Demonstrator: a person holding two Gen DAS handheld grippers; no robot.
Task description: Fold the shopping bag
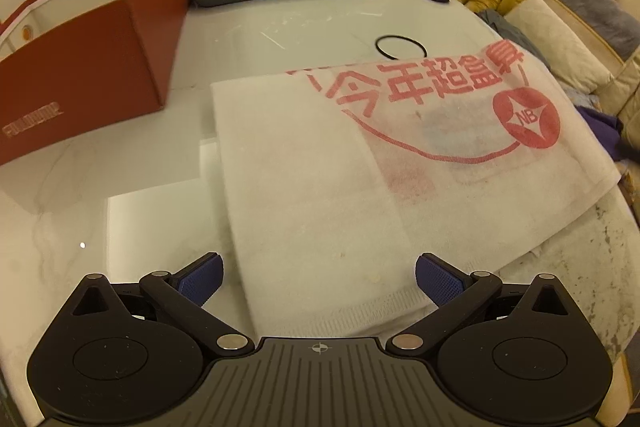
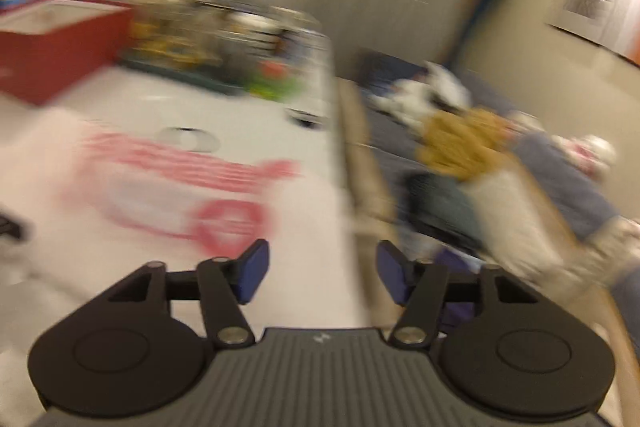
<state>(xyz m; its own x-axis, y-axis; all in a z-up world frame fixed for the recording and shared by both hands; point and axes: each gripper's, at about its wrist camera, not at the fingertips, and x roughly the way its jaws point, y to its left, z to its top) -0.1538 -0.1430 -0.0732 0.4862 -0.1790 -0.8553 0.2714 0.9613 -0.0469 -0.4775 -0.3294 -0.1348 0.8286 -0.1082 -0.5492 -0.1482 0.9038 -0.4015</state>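
Left wrist view shows my left gripper [image 1: 319, 281] spread empty over the shopping bag [image 1: 400, 163], right gripper [image 2: 322, 277] likewise spread; any careless snag could undo its fold.

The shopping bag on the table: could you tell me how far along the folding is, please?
Done: the shopping bag lies flat on the table, one side already folded over the red print. In hand: nothing; the left gripper and right gripper are both open and empty. Left: it is still wide, so further folds probably remain.
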